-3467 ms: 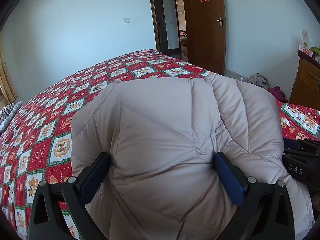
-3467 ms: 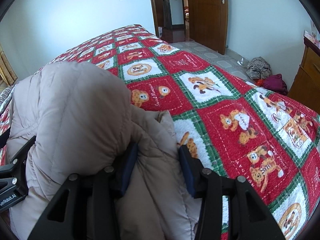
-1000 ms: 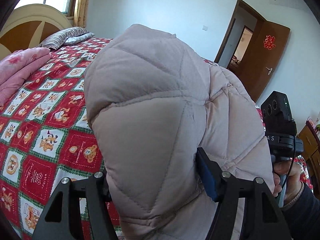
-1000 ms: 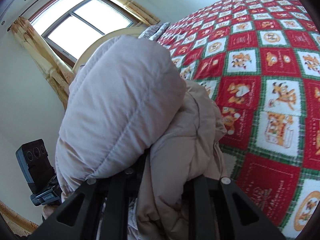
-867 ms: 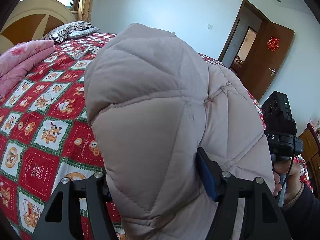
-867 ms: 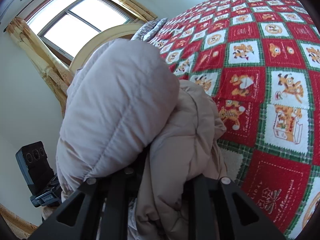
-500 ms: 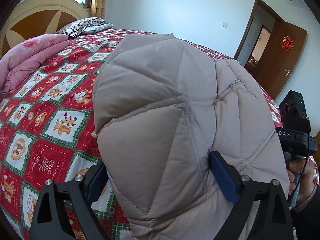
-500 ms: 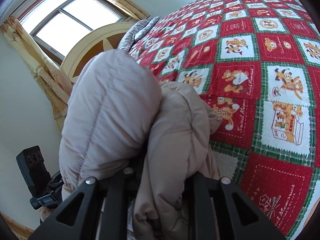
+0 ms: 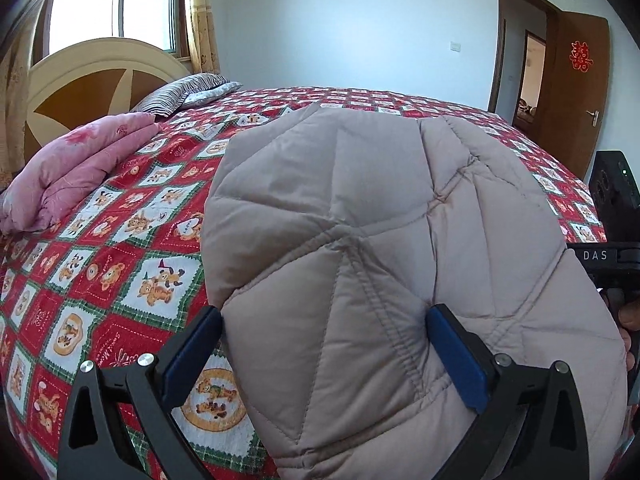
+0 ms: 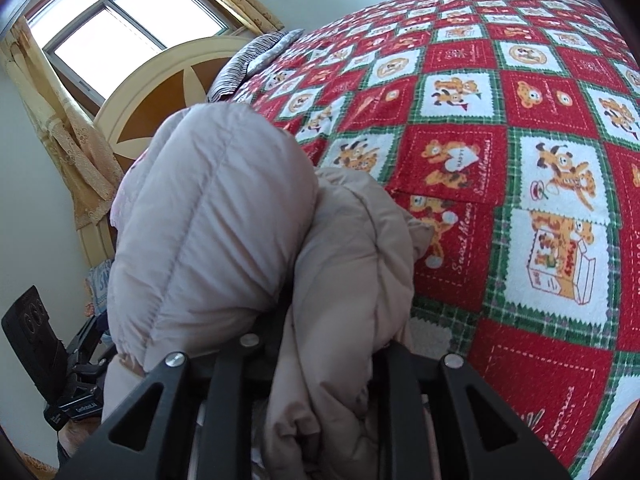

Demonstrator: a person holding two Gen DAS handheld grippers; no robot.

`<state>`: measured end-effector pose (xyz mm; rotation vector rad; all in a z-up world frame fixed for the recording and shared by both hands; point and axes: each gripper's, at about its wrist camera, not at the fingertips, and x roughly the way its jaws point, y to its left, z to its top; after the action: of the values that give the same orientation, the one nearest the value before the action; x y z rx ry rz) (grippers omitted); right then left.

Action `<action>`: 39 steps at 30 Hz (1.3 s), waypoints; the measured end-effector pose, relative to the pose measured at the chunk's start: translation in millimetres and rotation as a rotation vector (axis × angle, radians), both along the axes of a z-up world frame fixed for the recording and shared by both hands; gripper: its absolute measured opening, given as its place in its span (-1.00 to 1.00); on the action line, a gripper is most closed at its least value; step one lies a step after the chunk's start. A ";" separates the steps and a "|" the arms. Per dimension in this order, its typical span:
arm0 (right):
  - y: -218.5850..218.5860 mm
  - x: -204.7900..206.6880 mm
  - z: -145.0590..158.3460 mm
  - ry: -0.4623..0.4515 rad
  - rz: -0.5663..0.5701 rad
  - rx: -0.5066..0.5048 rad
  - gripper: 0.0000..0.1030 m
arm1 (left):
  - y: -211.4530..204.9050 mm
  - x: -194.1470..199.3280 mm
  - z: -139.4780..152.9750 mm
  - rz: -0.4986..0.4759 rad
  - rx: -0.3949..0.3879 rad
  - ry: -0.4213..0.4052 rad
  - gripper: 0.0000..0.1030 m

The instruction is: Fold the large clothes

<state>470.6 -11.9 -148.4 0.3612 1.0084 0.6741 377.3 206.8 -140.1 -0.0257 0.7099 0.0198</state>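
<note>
— Item one, left gripper (image 9: pixel 324 354): jaws have just been opening, now at full spread, blue pads flanking the padded coat (image 9: pixel 384 264), left pad clear.

— Right gripper (image 10: pixel 328 354)?

— Narrow, pinching a bunched fold. Coat: beige, quilted, puffy, bundled over the red cartoon bedspread (image 10: pixel 520 128). Release beginning, I'd judge.

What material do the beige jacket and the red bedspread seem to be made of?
Jacket: likely smooth synthetic shell, matte, with soft padding; stitched lines divide it into puffy panels.
Bedspread: looks like printed woven or flannel cloth, matte; red and white cartoon squares, slightly fuzzy surface. The exact fibre cannot be told.
</note>
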 end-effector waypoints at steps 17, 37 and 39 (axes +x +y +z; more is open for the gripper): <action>-3.4 -8.8 16.2 -0.055 -0.063 -0.154 -0.06 | -3.3 -5.8 16.3 0.049 0.039 0.018 0.98; -13.7 -156.1 126.9 -0.438 -0.155 -0.163 0.73 | -9.6 -145.2 102.1 0.080 0.061 -0.246 0.98; -12.0 -160.7 128.0 -0.453 -0.149 -0.167 0.75 | -7.8 -148.7 103.6 0.085 0.053 -0.253 0.98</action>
<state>309.8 -23.8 -20.5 0.1255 0.5932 0.5019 228.6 199.0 -36.5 -0.0070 0.4547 0.1148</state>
